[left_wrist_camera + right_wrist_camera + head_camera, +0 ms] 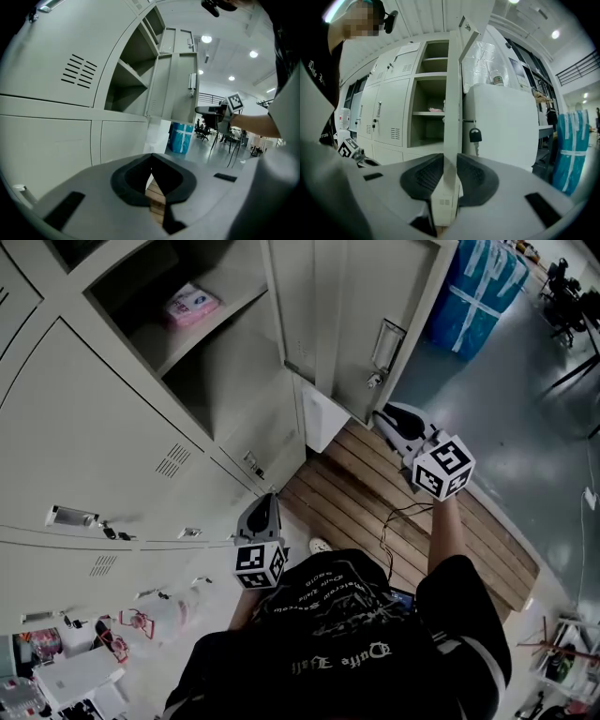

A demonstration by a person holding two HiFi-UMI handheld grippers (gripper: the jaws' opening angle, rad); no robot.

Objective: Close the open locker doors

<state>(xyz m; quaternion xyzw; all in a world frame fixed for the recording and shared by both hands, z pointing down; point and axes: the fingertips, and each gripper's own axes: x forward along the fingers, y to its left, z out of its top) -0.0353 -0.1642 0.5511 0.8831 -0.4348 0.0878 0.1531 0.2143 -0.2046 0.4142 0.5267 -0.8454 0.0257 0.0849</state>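
The lockers (122, 427) and the open locker door (361, 324) are showing one pale grey-beige paint. A packet (192, 306) is showing pink with a white patch. The slatted boards (375, 512) are showing brown wood in stripes, and the floor (525, 399) is gleaming grey-green. A wrapped bundle (483, 287) is showing blue with pale bands. The left tongs (268, 499) and the right tongs (382, 414) are showing grey bodies, black pads and cubes in black-and-white squares. The person's shirt (337, 634) is showing black with pale lettering.
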